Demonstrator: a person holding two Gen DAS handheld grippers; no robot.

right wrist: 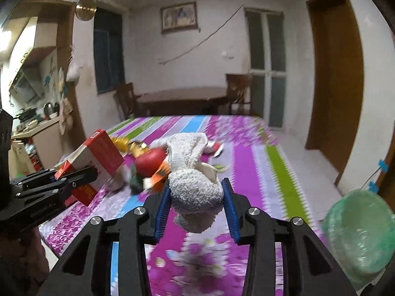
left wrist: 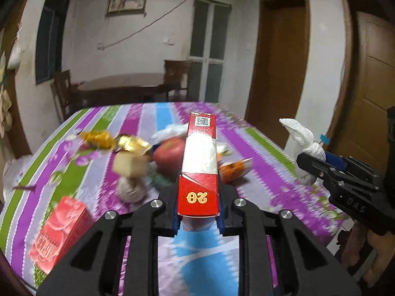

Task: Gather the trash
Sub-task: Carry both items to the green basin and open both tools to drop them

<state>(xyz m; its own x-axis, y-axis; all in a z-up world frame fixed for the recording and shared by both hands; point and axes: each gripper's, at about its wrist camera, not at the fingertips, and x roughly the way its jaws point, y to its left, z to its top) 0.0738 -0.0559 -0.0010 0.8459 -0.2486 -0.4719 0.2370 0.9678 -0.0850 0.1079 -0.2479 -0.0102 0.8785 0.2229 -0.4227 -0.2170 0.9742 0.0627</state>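
Holding a long red and white carton (left wrist: 198, 167), the left gripper (left wrist: 198, 218) has its jaws closed narrow on the carton's near end, which bears the numerals 28 upside down. The carton projects forward, lifted clear of the striped tablecloth (left wrist: 197, 254), its far end showing a QR code. From the right wrist view this gripper (right wrist: 74, 181) reaches in from the left edge of the table, roughly level, with the carton (right wrist: 98, 157) angled up and away.

The right gripper (right wrist: 197, 207) is clamped on a crumpled white paper towel (right wrist: 195, 187), blue pads (right wrist: 161, 212) pressing both sides of the wad; the loose upper part flops forward. From the left wrist view this gripper (left wrist: 318, 162) enters from the right edge of the table, pointed leftward and slightly upward, the towel (left wrist: 303, 143) raised above the cloth. The person's hand (left wrist: 363, 251) grips the handle below, partly shadowed.

Remaining items lie near the middle of the table: a red apple (left wrist: 167, 157), gold foil wrappers (left wrist: 116, 141), an orange wrapper (left wrist: 234, 169) and a pale block (left wrist: 129, 165), all blurred. A red box (left wrist: 59, 231) sits by the near left corner. A green translucent bag (right wrist: 358, 234) lining a bin stands off the near right corner.
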